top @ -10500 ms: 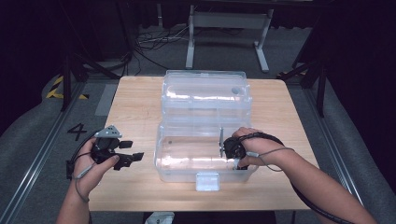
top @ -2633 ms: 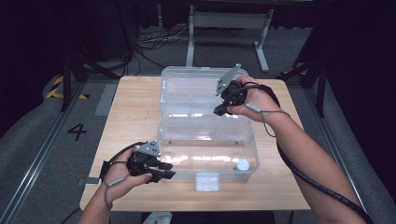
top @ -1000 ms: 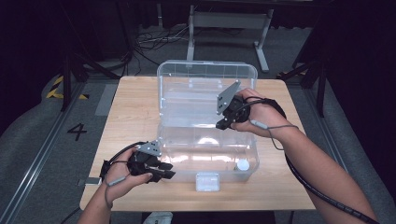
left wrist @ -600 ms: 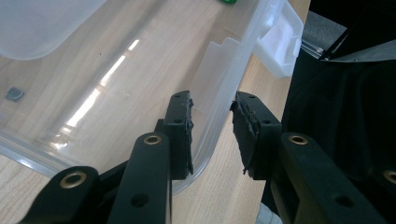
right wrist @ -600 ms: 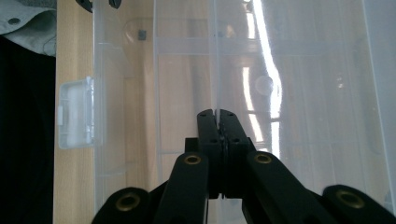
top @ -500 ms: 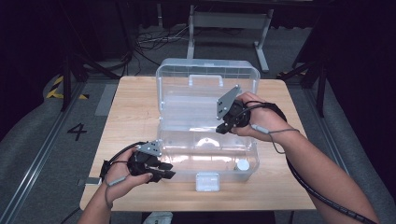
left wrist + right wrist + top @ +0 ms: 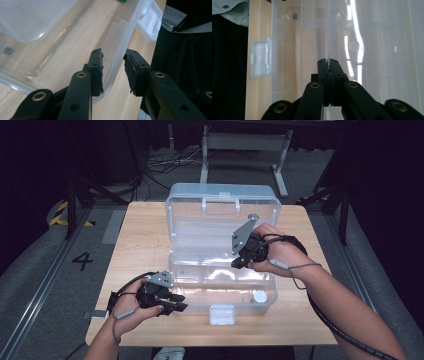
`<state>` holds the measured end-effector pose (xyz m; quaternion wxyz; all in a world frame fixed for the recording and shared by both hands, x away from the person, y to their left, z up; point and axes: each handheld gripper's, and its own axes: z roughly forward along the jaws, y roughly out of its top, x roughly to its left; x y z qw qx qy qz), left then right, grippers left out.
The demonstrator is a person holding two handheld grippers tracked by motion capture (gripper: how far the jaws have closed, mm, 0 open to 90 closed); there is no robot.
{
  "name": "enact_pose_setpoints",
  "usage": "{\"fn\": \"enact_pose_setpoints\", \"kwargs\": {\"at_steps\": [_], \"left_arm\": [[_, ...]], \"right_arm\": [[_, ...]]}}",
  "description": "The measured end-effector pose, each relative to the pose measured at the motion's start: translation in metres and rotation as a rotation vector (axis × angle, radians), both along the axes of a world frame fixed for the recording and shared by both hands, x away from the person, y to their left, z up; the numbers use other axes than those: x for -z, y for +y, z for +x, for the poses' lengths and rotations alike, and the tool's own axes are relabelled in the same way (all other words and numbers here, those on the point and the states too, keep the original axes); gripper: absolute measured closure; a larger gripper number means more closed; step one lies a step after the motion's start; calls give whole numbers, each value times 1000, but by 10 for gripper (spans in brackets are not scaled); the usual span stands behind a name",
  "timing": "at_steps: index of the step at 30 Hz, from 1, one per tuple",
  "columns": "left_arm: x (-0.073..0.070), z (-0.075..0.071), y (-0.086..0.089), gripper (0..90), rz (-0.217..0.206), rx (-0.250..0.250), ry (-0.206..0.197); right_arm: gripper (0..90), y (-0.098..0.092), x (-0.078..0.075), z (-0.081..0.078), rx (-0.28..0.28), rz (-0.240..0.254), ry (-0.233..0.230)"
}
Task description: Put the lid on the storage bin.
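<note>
High view: closing the clear box (image 7: 222, 285) at mid-table (image 7: 145, 230), lid (image 7: 222, 212) swung from flat behind the box to near upright, right tongs (image 7: 235, 264) at its right edge; next, probably easing it down onto the base. Left gripper view: left tongs (image 7: 113, 72) spread astride the near wall (image 7: 117, 52), no pad visibly pressing. Right gripper view: right tongs (image 7: 328, 62) pressed together, pinching the lid's thin edge (image 7: 328, 30).
</note>
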<state>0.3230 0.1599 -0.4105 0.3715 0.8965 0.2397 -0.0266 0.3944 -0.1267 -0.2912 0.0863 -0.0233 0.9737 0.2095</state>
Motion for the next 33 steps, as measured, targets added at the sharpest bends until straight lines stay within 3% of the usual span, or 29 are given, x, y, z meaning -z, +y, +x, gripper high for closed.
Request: {"fn": "enact_pose_setpoints", "kwargs": {"at_steps": [6, 11, 23, 29, 33], "left_arm": [[-4, -1, 2, 696, -15, 5, 3], [-11, -4, 3, 700, -29, 4, -22], [-46, -15, 5, 792, -123, 14, -71], [-65, -11, 9, 844, -208, -24, -85], [-73, -7, 14, 863, -227, -77, -99]], "right_arm": [[898, -1, 2, -4, -2, 4, -2], [898, -1, 4, -6, 3, 6, -1], [898, -3, 8, -11, 3, 31, -3], [898, -5, 10, -14, 9, 42, -18], [897, -5, 10, -16, 14, 43, -18]]}}
